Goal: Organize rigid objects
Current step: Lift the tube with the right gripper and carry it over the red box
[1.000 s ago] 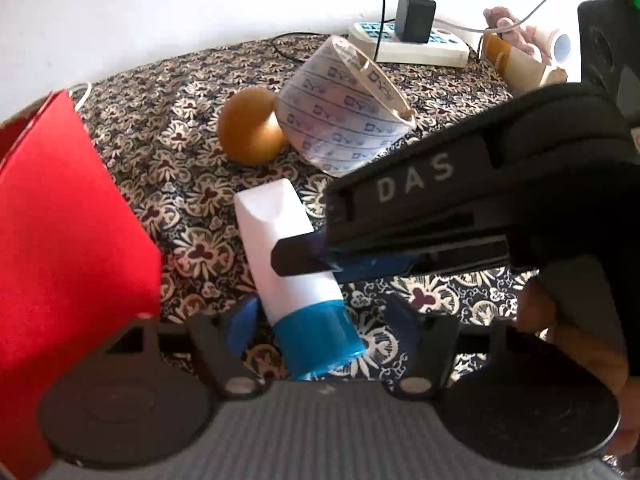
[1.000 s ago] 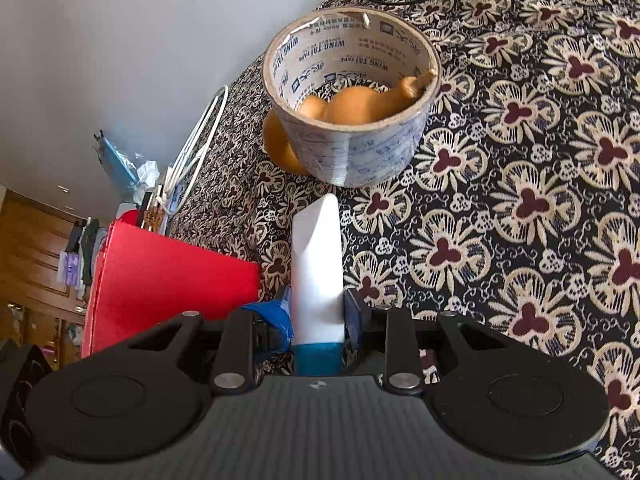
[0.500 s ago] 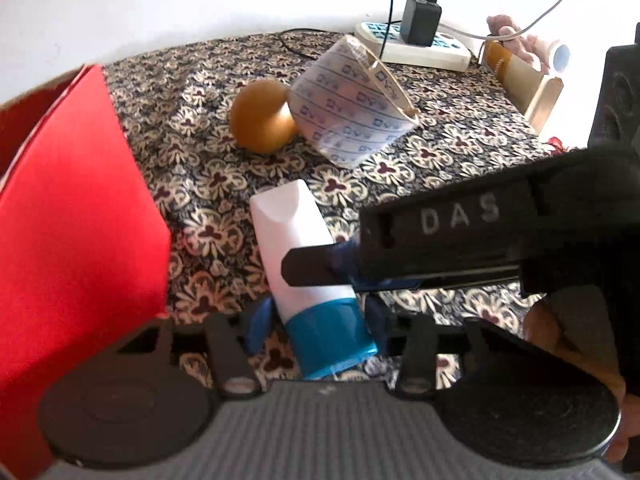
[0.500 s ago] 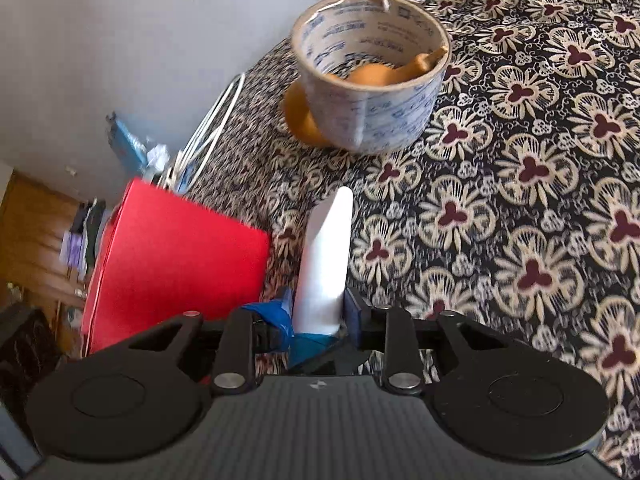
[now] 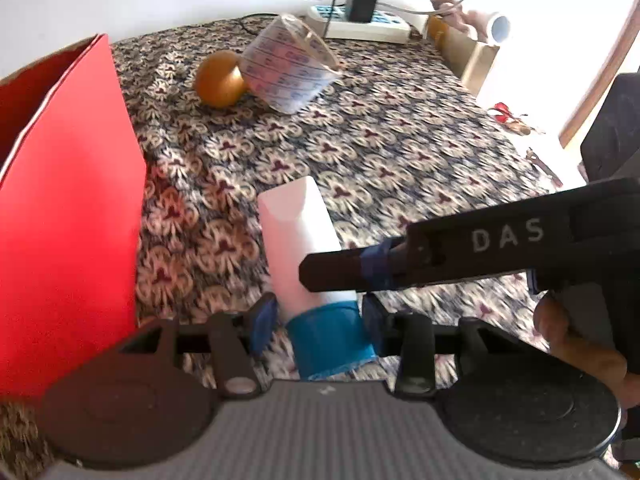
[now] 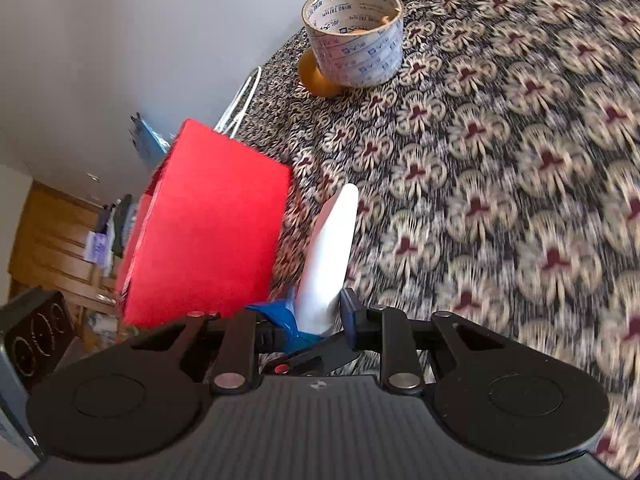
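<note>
A white tube with a blue cap point(image 5: 298, 248) hangs just above the patterned cloth, next to an open red box point(image 5: 68, 200). My left gripper point(image 5: 316, 316) has the cap end between its blue pads; its jaws are closing and the pads sit against the cap's sides. Reaching in from the right, my right gripper point(image 5: 332, 276) is shut on the white body. The right wrist view shows that right gripper point(image 6: 318, 312) clamping the tube point(image 6: 332, 248) edge-on, with the red box point(image 6: 204, 228) to its left.
A printed tape roll point(image 5: 290, 72) leans on a brown egg-shaped object point(image 5: 218, 80) at the far side of the cloth. A power strip with a charger point(image 5: 360, 26) lies by the wall. A wooden block point(image 5: 468, 52) marks the right edge.
Both grippers carried the tube back from the tape roll and toward the red box, which now looms larger. The left jaws narrowed onto the cap.
</note>
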Demonstrator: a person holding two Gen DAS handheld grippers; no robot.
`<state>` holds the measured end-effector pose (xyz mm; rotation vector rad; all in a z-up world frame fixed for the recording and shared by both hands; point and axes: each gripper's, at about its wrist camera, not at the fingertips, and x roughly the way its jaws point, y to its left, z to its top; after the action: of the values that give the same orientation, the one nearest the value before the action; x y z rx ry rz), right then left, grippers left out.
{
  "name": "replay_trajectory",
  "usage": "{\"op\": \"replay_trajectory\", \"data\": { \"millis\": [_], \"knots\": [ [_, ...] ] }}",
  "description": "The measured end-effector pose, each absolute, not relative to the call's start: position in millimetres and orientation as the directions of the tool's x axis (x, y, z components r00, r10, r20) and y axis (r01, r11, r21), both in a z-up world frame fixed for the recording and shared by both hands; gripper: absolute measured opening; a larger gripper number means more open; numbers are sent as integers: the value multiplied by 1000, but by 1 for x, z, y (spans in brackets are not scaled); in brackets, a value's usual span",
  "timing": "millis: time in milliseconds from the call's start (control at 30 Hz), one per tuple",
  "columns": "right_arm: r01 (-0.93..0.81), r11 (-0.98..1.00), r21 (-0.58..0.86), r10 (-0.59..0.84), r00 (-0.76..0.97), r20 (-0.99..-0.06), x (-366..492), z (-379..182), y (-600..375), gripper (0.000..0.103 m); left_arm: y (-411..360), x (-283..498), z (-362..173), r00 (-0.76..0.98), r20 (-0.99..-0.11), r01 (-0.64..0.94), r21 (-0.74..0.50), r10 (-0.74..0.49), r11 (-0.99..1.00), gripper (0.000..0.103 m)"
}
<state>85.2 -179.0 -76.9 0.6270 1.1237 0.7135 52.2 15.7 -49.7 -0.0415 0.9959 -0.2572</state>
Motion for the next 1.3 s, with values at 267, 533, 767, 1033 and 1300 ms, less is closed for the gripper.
{"op": "replay_trajectory", "data": {
  "millis": [267, 533, 767, 1033, 1300],
  "knots": [
    [-218, 588, 779, 796, 325, -511, 46, -51, -170, 7, 11, 10, -28, 545, -804, 219, -134, -236, 966, 41],
    [-352, 512, 783, 844, 378, -382, 38, 0, -148, 7, 20, -17, 21, 673, -716, 202, -64, -185, 977, 41],
    [-463, 512, 724, 848, 406, -340, 47, 33, -98, 7, 56, -21, 59, 761, -629, 163, -51, -159, 985, 41],
    [-481, 527, 701, 843, 400, -359, 58, 42, -23, 7, 121, -16, 77, 798, -589, 141, -19, -125, 990, 41],
    [-433, 652, 622, 756, 426, -496, 66, 17, 41, 7, 184, 16, 42, 719, -681, 147, -48, -140, 988, 40]
  ]
}}
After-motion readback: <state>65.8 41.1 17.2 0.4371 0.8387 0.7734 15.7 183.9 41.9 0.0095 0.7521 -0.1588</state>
